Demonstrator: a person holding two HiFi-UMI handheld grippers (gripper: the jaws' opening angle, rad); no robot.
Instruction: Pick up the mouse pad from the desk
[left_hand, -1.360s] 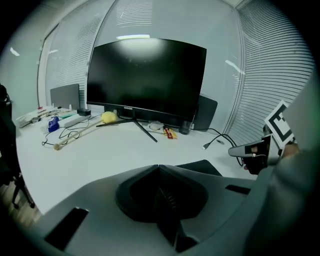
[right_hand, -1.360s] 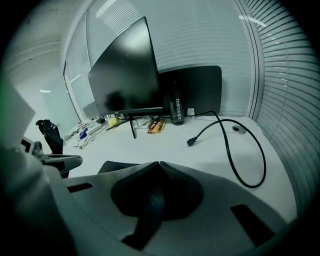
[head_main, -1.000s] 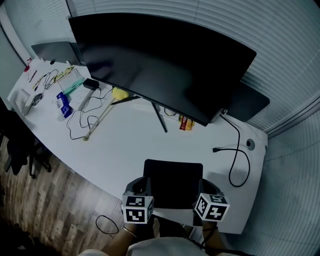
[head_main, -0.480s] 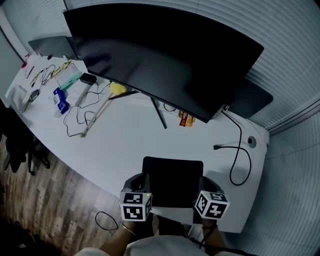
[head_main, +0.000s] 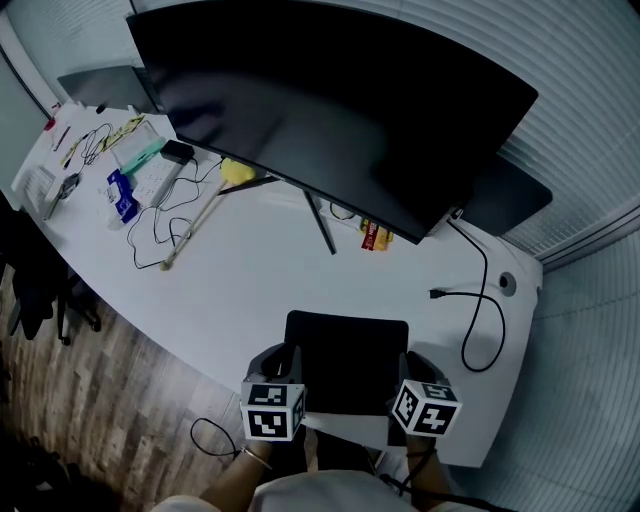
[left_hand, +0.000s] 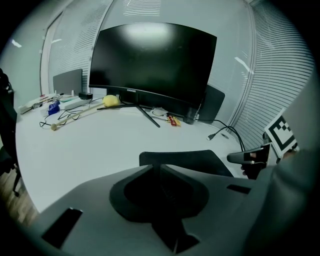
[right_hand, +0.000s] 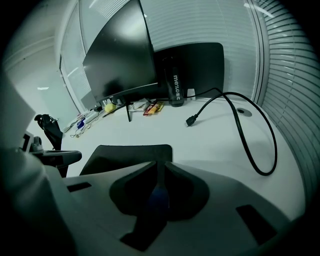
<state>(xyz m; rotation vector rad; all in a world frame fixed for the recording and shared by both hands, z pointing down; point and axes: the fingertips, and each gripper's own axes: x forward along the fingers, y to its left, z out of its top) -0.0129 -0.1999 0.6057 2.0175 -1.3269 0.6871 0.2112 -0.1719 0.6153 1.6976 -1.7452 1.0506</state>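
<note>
A black mouse pad (head_main: 347, 355) lies flat near the front edge of the white desk (head_main: 250, 270). My left gripper (head_main: 285, 358) hovers at its near left corner and my right gripper (head_main: 413, 365) at its near right corner. In the left gripper view the pad (left_hand: 190, 160) stretches beyond the left gripper (left_hand: 152, 167), whose jaws are opening by a thin slit with nothing between them. In the right gripper view the pad (right_hand: 125, 155) lies ahead to the left of the right gripper (right_hand: 162, 164). Its jaws stand almost together, just parting, and hold nothing.
A large curved monitor (head_main: 330, 110) on a thin-legged stand fills the back of the desk. A loose black cable (head_main: 480, 320) curls to the right of the pad. A dark bottle (right_hand: 172, 85) stands behind it. Cords and small items (head_main: 130, 190) clutter the far left.
The head view has shifted slightly. Both grippers stay at the pad's near corners and the pad has not moved.
</note>
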